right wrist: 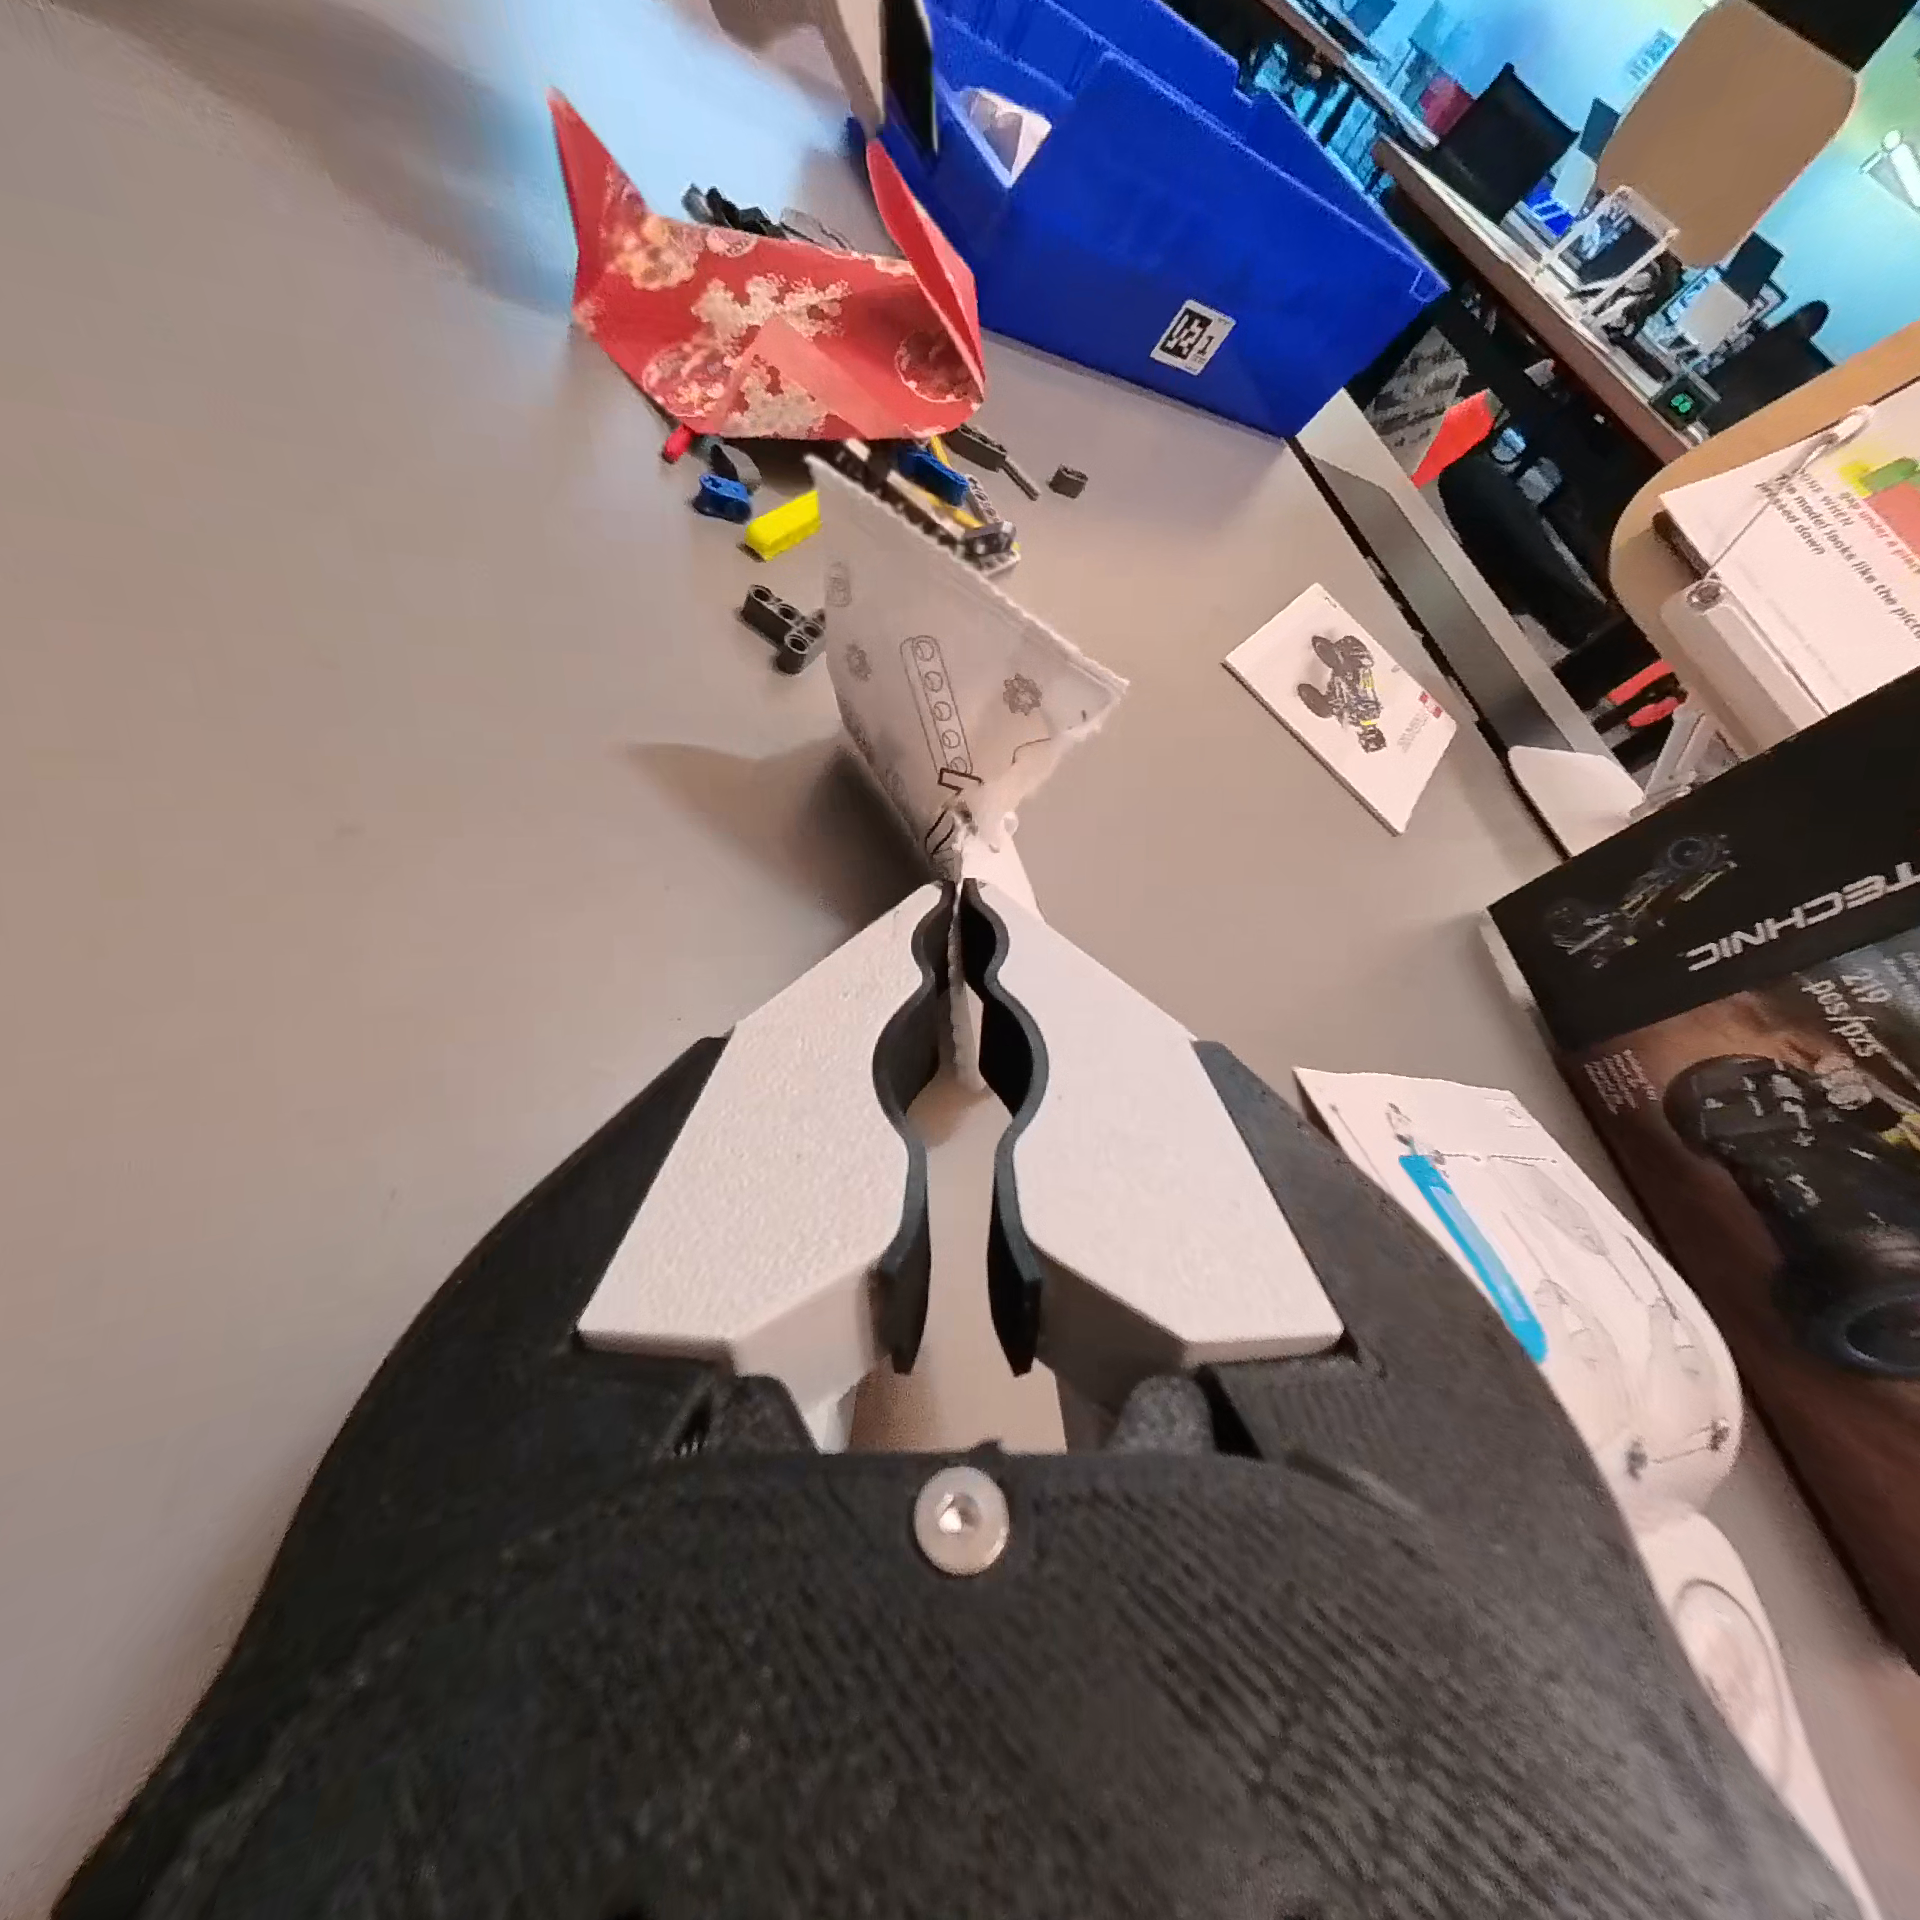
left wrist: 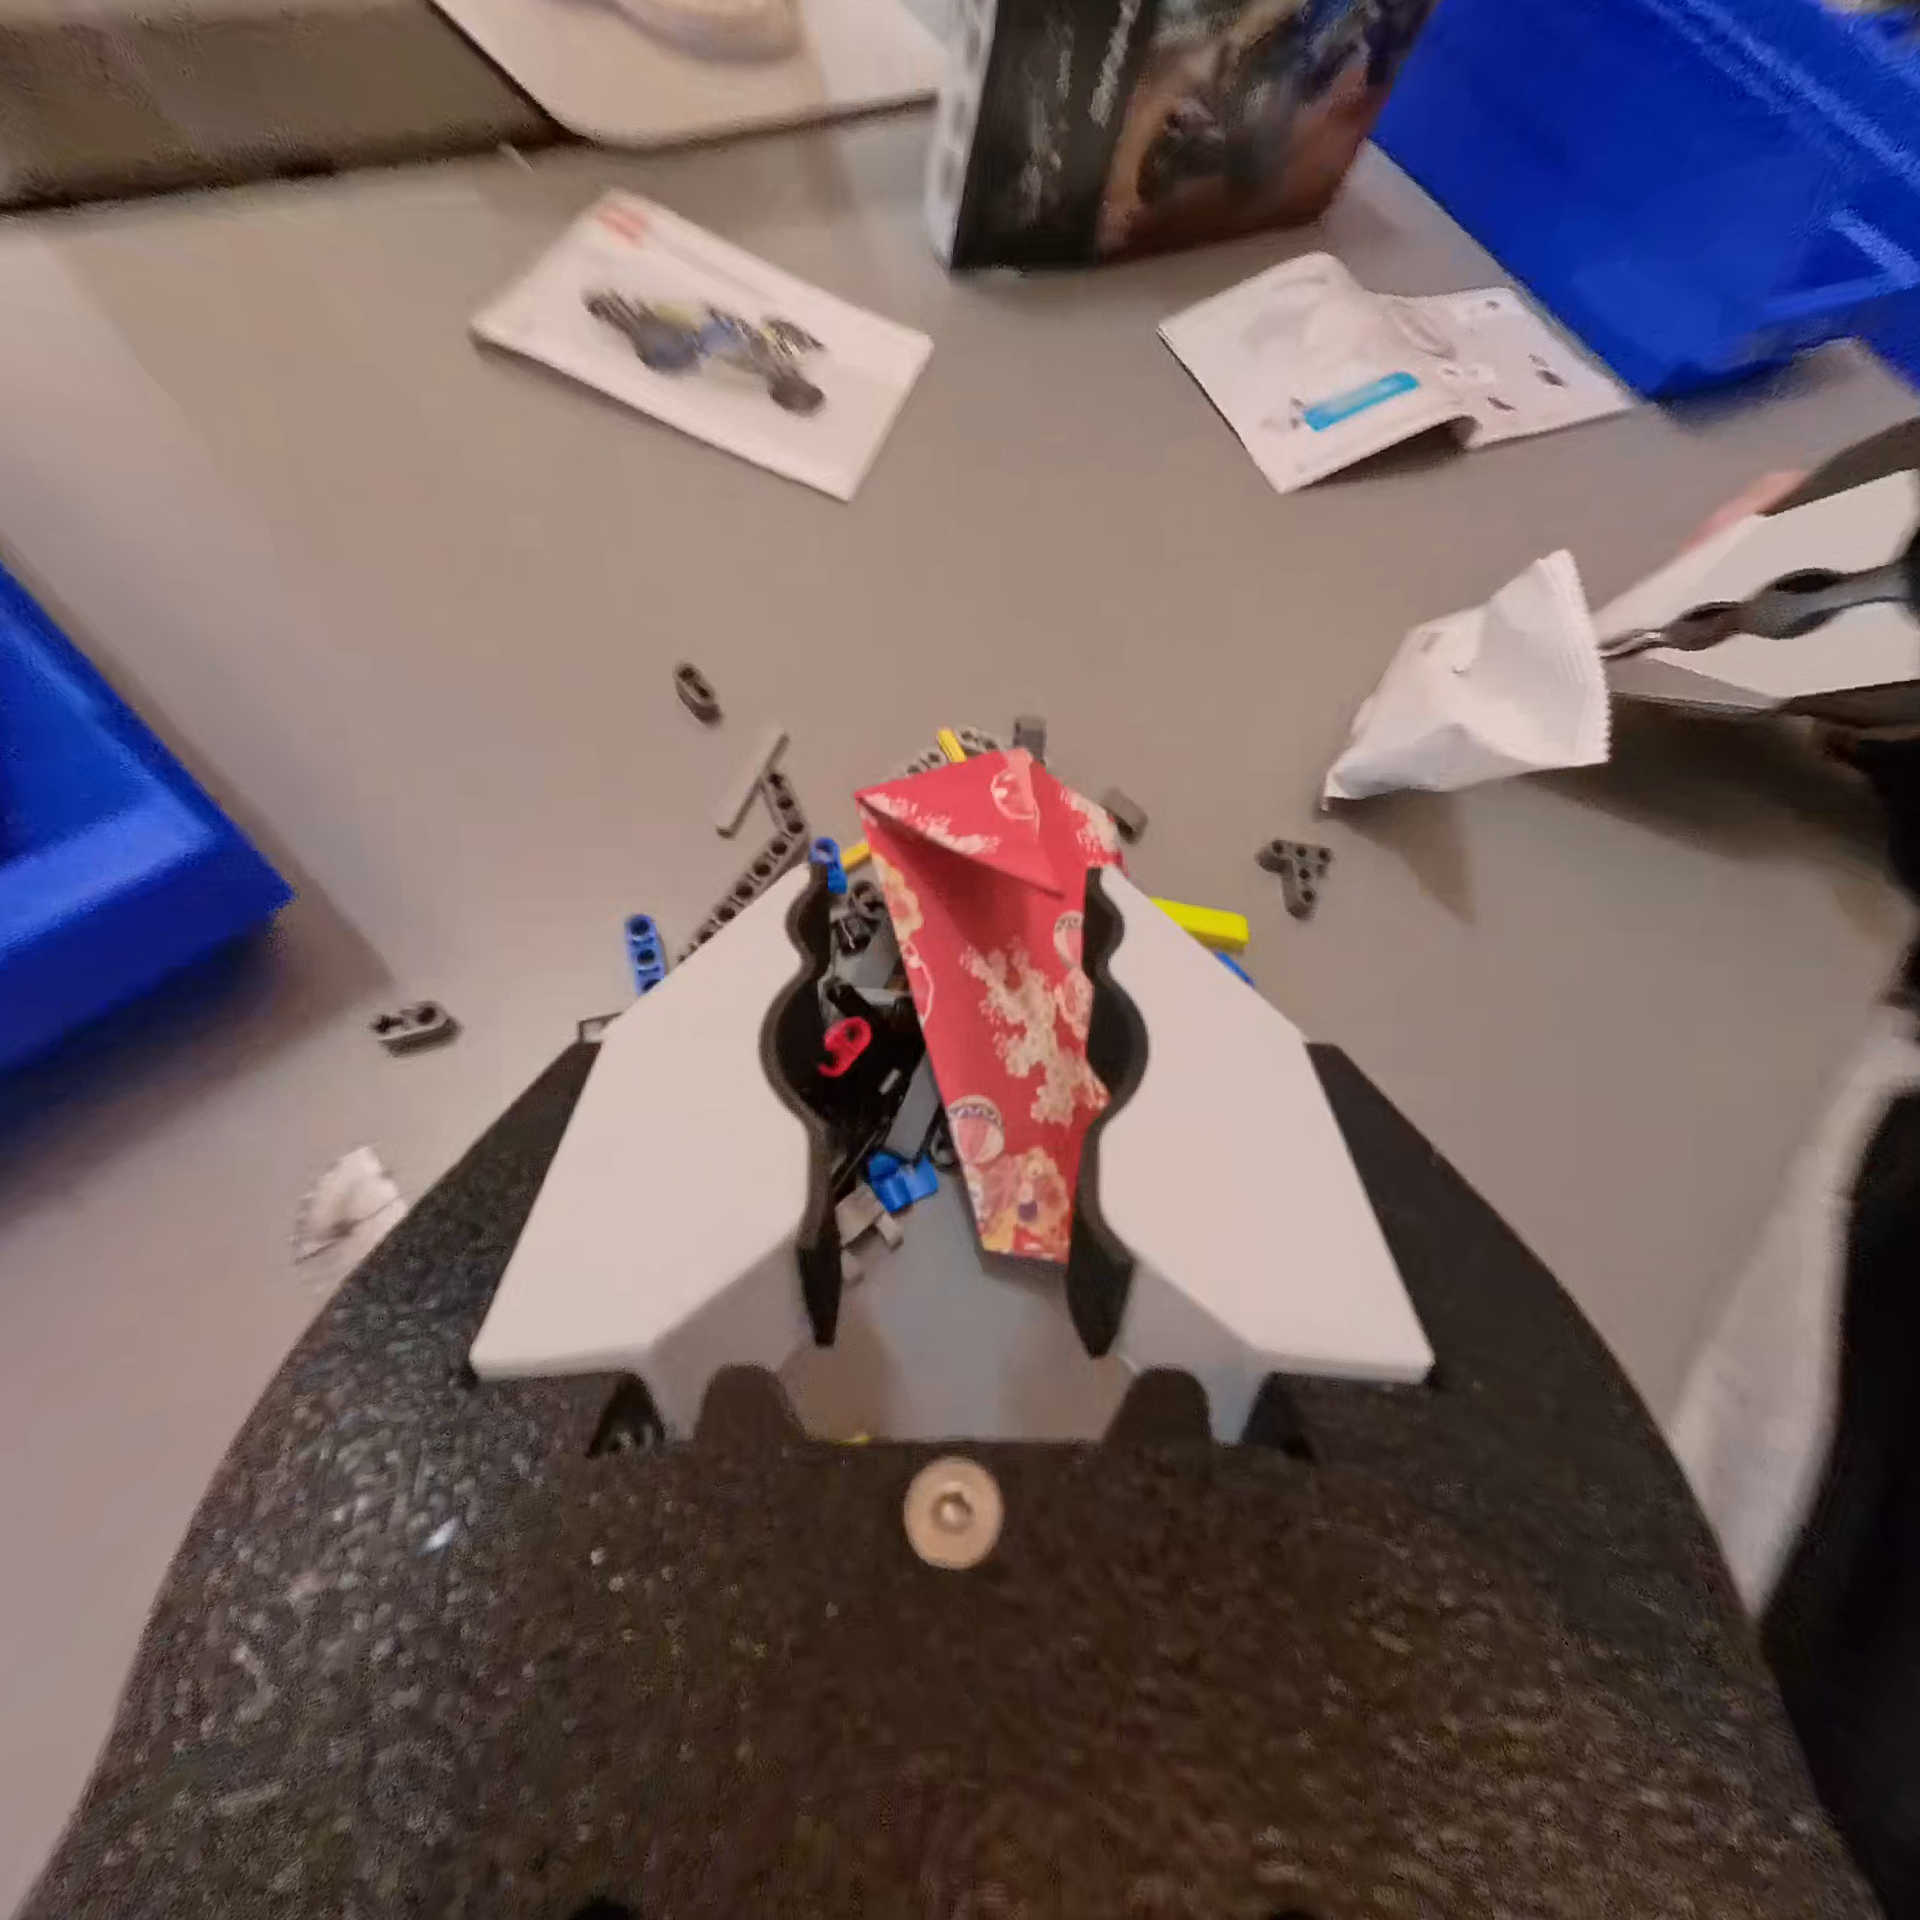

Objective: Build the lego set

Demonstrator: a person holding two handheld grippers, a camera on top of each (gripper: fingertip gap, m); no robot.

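right now the lego pieces [left wrist: 790,821] lie in a loose heap on the grey table [left wrist: 312,623], some under and beside a folded red patterned paper [left wrist: 997,997], and nothing is joined yet, so i judge i am at the unpacking stage. my right gripper [right wrist: 958,894] has its jaws pressed almost together on the torn edge of a white paper parts bag [right wrist: 935,675], which hangs just above the table near the heap. my left gripper [left wrist: 951,894] hovers low over the pile with a moderate gap between its jaws; the red paper stands in that gap, against the right-hand jaw, and i cannot tell whether it is pinched or merely leaning there. to do this step well i would tip the bag over a bare patch beside the heap, keep the pinch right at the seam so the mouth falls open, and keep the red paper clear of the small grey and blue parts. farther out lie an instruction booklet [left wrist: 707,343], a flat emptied bag [left wrist: 1382,364], the black set box [left wrist: 1143,125] and blue bins [left wrist: 1662,156] at both edges.
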